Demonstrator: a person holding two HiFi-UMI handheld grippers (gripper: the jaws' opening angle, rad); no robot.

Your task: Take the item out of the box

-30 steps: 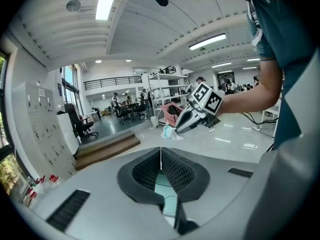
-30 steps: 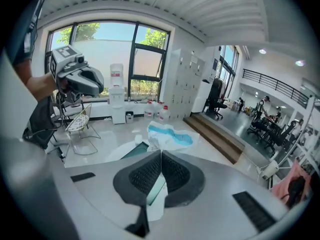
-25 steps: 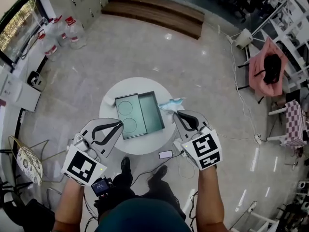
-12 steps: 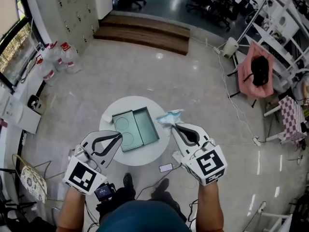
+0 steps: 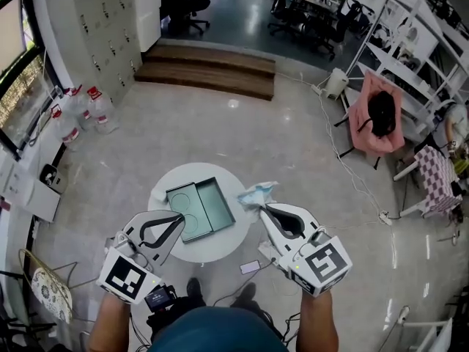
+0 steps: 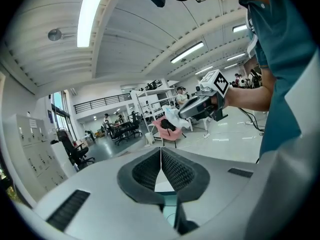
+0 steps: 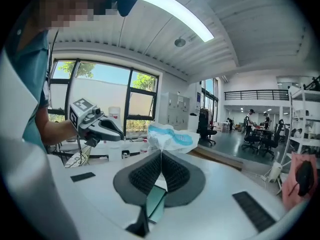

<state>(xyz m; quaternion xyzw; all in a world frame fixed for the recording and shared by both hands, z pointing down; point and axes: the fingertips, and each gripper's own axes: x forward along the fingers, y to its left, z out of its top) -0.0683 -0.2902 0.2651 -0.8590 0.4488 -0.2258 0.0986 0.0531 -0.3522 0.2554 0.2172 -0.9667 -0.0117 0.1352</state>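
Observation:
The teal box [image 5: 198, 210] lies open on the round white table [image 5: 220, 173], and both halves look empty. My right gripper [image 5: 262, 207] hangs over the table's right edge, shut on a crumpled white and blue packet [image 5: 258, 193]. In the right gripper view the packet [image 7: 170, 138] sticks up from the closed pads. My left gripper [image 5: 181, 216] hovers over the box's near left side. Its pads meet with nothing between them [image 6: 161, 151]. Both grippers are well above the table.
A phone [image 5: 250, 267] and cables lie on the floor by the table. Water bottles [image 5: 77, 112] stand at the left wall, wooden steps [image 5: 205, 68] lie beyond, and a pink-draped chair [image 5: 374, 123] stands at the right. Polished floor surrounds the table.
Both grippers have risen away from the table, the right one still carrying the packet. The table and box now look smaller and farther below.

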